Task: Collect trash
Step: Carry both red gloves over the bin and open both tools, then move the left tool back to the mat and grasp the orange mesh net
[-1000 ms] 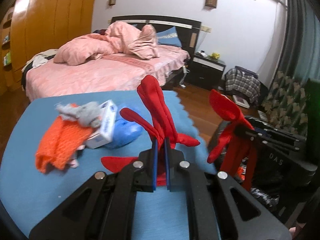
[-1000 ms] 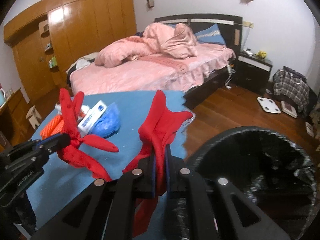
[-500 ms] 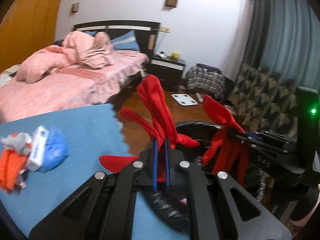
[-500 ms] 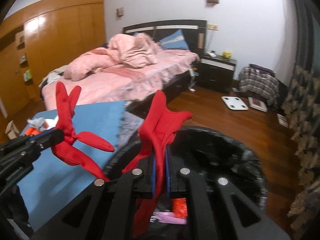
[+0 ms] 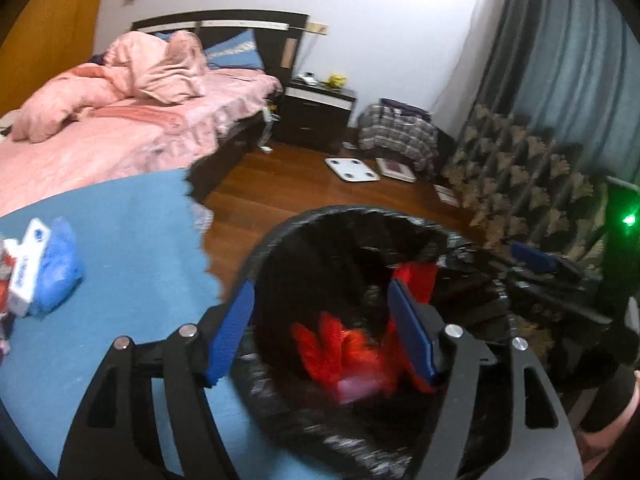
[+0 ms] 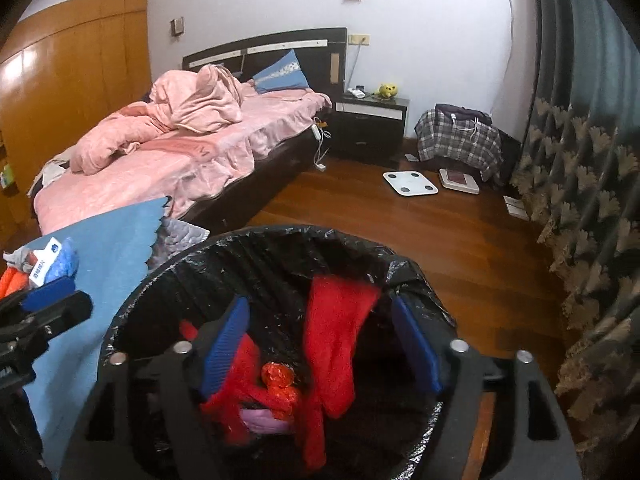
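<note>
A bin with a black liner (image 5: 280, 236) stands just off the blue table cloth (image 5: 120, 248). My left gripper (image 5: 322, 336) hangs over the bin's mouth, its jaws opening with nothing between them; red scraps (image 5: 340, 352) lie in the bin below. My right gripper (image 6: 320, 344) is also over the bin (image 6: 200, 248), its jaws opening. A loose red strip (image 6: 340, 320) drops between its fingers, touching neither pad. More red scraps (image 6: 244, 376) and a crumpled red wrapper (image 6: 280, 380) lie at the bottom. On the cloth sit a white box (image 5: 28, 268) and a blue plastic wad (image 5: 60, 268).
Beyond the cloth stands a bed with pink bedding (image 6: 180, 152). A dark nightstand (image 6: 368, 120), a plaid bag (image 6: 456, 136) and a white scale (image 6: 410, 182) sit on the wooden floor. A patterned curtain (image 6: 580, 200) hangs at the right.
Both grippers swung from above the blue cloth to above the bin. Both went from shut on red scraps to open, and the scraps have dropped into the bin.
</note>
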Motion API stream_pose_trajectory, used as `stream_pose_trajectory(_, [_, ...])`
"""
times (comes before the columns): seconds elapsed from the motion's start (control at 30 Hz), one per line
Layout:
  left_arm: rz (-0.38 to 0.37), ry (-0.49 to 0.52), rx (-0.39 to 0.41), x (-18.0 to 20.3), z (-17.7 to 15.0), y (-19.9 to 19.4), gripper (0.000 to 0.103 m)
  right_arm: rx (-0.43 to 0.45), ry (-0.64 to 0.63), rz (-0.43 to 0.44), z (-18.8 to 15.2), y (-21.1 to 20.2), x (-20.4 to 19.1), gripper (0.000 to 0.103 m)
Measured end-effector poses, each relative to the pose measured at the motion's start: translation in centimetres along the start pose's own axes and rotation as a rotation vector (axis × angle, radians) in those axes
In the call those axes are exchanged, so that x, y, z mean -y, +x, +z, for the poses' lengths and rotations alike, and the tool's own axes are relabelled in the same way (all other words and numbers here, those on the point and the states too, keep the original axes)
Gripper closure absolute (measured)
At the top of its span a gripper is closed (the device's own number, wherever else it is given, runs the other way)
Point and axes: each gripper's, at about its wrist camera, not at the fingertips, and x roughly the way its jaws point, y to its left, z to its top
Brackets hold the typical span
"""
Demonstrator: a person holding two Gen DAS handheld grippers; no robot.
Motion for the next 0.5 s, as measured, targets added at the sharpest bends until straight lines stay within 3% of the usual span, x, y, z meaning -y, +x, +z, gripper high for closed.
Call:
stream_pose_trajectory(0.17, [0.128,-0.009,0.029,-3.4,-0.9,-2.3,0.026,0.027,-0.021,0.036,0.2,-0.5,-1.7,0.006])
stream_pose_trajectory(0.5, [0.397,-0.048,0.081,-11.1,-2.9,-8.1,0.021,0.023,-0.086,0.195,0.1,-0.2,-10.7,0.006])
